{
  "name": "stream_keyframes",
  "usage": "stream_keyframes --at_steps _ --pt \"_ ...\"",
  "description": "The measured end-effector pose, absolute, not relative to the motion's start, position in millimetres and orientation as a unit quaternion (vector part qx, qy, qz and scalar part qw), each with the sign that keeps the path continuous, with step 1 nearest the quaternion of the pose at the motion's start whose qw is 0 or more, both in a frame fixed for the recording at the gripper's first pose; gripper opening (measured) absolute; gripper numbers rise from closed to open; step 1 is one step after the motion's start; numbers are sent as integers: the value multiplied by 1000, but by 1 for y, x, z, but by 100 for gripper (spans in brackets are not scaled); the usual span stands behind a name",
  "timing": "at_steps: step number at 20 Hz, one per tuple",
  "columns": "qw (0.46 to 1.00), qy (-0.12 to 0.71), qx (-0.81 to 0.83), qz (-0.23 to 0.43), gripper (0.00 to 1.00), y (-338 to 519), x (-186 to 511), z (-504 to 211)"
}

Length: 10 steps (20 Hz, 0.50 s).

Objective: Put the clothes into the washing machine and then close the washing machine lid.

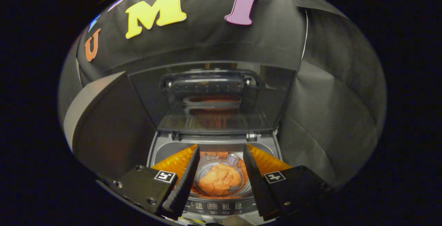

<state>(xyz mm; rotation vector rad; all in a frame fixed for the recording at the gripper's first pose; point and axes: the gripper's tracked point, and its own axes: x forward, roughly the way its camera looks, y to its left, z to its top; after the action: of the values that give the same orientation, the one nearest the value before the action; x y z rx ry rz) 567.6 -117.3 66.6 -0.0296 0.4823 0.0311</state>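
1. Black cloth (331, 91) hangs as the booth's wall behind and to the right of a top-loading washing machine (162, 150); a dark panel with a pale edge (103, 122) stands at the machine's left.
2. The washing machine lid (212, 96) is raised, standing nearly upright at the back of the opening. Its glossy inner face mirrors the drum's rim and an orange glow.
3. The gripper (220, 181) is held above the front edge of the machine, tipped downward so that it looks into the open tub.
4. Its two fingers are spread wide apart with nothing between them; neither finger touches the clothing or the machine.
5. The left finger (181, 181) and the right finger (257, 181) angle in toward each other at their far tips, framing the tub's mouth.
6. Each finger's base block carries a small square marker (164, 176).
7. The orange clothes (218, 178) lie crumpled at the bottom of the drum (207, 162), seen in the gap between the fingers and well below them.
8. A small greyish fitting (233, 158) sits at the drum's wall beyond the clothes.
9. The control panel (217, 206), with its row of small displays and buttons, runs along the machine's front edge, just beneath the fingers.
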Motion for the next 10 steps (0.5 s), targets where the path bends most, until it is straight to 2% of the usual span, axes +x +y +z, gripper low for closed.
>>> stream_keyframes --at_steps 10 --pt "986 161 -32 22 79 -102 607 159"
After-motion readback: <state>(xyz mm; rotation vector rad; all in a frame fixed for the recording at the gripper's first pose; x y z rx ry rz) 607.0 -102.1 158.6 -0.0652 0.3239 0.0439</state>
